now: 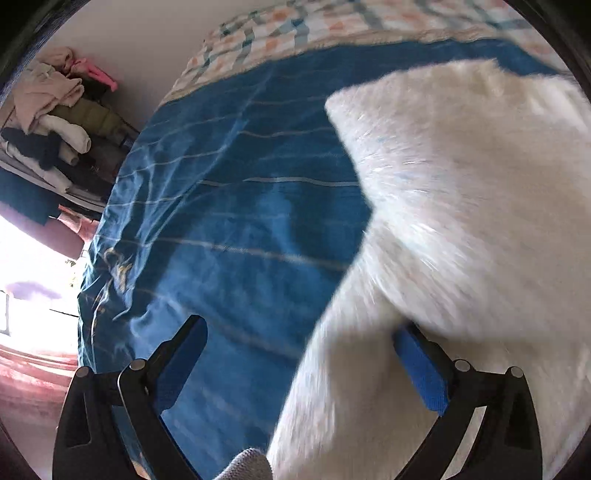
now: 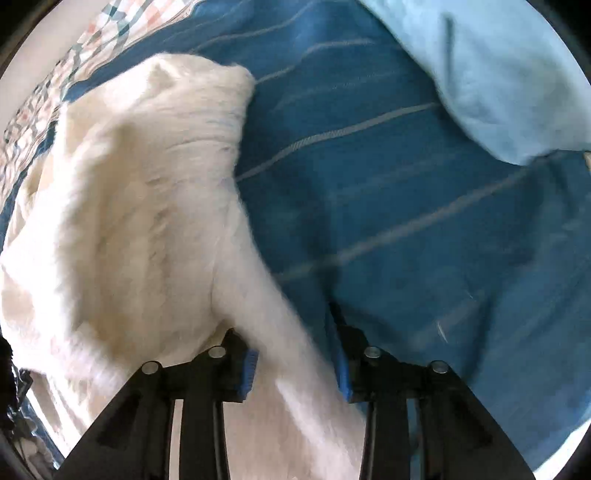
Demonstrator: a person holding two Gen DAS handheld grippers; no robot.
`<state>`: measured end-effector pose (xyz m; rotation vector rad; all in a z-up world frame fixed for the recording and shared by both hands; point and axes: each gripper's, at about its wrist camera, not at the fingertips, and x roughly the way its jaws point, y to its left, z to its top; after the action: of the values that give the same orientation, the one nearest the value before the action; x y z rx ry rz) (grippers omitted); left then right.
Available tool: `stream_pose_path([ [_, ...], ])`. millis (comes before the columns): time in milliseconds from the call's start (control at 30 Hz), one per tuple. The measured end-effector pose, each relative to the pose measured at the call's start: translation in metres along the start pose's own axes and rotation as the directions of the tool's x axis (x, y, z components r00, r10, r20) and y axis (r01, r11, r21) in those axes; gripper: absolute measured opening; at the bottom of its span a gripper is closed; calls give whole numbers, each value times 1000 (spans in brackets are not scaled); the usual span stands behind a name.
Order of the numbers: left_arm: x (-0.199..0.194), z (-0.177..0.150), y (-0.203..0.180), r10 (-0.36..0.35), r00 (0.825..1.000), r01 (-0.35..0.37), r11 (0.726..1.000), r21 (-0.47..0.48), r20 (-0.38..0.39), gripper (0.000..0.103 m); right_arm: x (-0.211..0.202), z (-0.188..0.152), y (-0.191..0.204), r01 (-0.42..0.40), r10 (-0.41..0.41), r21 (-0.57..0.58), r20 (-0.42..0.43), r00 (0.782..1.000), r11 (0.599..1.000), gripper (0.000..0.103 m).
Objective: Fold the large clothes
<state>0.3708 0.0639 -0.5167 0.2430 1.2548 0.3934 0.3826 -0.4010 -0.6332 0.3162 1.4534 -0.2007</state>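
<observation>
A large fluffy white garment (image 1: 461, 206) lies on a blue striped bedsheet (image 1: 236, 206). In the left wrist view it fills the right half and drapes over the right finger. My left gripper (image 1: 299, 343) is open wide, with the garment's edge between its jaws. In the right wrist view the white garment (image 2: 140, 206) fills the left half, and a strip of it runs down between the fingers. My right gripper (image 2: 295, 354) stands partly open around that strip; I cannot tell whether it pinches it. Both views are motion-blurred.
A light blue cloth (image 2: 498, 74) lies on the blue sheet (image 2: 406, 221) at the upper right. A checked quilt (image 1: 332, 22) lies at the bed's far end. A pile of clothes (image 1: 55, 122) sits on a rack left of the bed, near a bright window.
</observation>
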Motion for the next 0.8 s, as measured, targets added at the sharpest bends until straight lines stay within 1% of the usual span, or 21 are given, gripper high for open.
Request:
stream_pose_path([
  [33, -11, -8, 2, -5, 1000, 5, 1000, 9, 9, 103, -17, -14, 4, -31, 31, -4, 14, 999, 1000, 38],
  [100, -31, -30, 2, -32, 999, 32, 999, 27, 9, 103, -36, -42, 16, -68, 68, -31, 15, 998, 997, 40],
  [133, -35, -39, 3, -41, 999, 41, 999, 29, -1, 103, -41, -60, 24, -116, 116, -42, -4, 993, 992, 40],
  [167, -40, -51, 1, -57, 998, 58, 998, 32, -20, 103, -41, -80, 33, -183, 181, -42, -47, 982, 982, 40],
  [200, -42, -62, -2, -68, 997, 69, 997, 37, -39, 103, -35, -97, 47, -224, 220, -37, -86, 972, 974, 40],
  [267, -42, -80, -11, -73, 994, 77, 996, 51, -77, 103, -22, -121, 63, -268, 260, -40, -141, 955, 963, 40],
  [300, -40, -89, -16, -74, 992, 80, 995, 58, -99, 103, -11, -134, 72, -275, 264, -42, -167, 950, 961, 40],
  [333, -36, -97, -21, -73, 990, 81, 995, 62, -121, 103, 5, -143, 78, -264, 251, -44, -197, 948, 963, 40],
  [367, -33, -105, -25, -67, 989, 76, 995, 65, -133, 103, 20, -148, 81, -231, 215, -52, -215, 953, 971, 37],
  [400, -31, -113, -26, -59, 989, 68, 995, 68, -136, 103, 33, -149, 85, -159, 144, -64, -191, 971, 985, 28],
  [433, -28, -119, -29, -50, 991, 59, 996, 72, -127, 103, 35, -153, 85, -119, 106, -72, -169, 980, 990, 13],
  [467, -27, -123, -30, -46, 992, 55, 996, 74, -120, 103, 34, -157, 85, -111, 101, -55, -160, 982, 992, 11],
  [500, -27, -127, -30, -44, 993, 53, 996, 77, -113, 103, 31, -161, 84, -105, 93, -60, -171, 981, 993, 8],
  [533, -28, -130, -30, -46, 993, 55, 995, 81, -105, 103, 31, -166, 90, -105, 88, -73, -203, 975, 992, 5],
  [600, -25, -134, -31, -47, 993, 57, 994, 98, -104, 103, 33, -176, 87, -126, 100, -83, -259, 961, 989, 6],
  [667, -21, -135, -33, -55, 993, 65, 993, 102, -100, 103, 27, -178, 69, -171, 153, -35, -295, 943, 985, 6],
  [700, -17, -133, -34, -65, 992, 76, 992, 100, -107, 103, 21, -175, 62, -168, 154, -23, -291, 944, 986, 8],
  [733, -17, -132, -34, -79, 990, 89, 992, 89, -114, 103, 7, -170, 45, -171, 163, -10, -255, 953, 985, 10],
  [767, -15, -128, -33, -99, 989, 107, 992, 72, -112, 103, -10, -161, 29, -160, 157, 1, -191, 969, 987, 11],
  [800, -13, -125, -32, -113, 987, 120, 991, 61, -111, 103, -21, -153, 22, -128, 127, 2, -150, 980, 992, 16],
])
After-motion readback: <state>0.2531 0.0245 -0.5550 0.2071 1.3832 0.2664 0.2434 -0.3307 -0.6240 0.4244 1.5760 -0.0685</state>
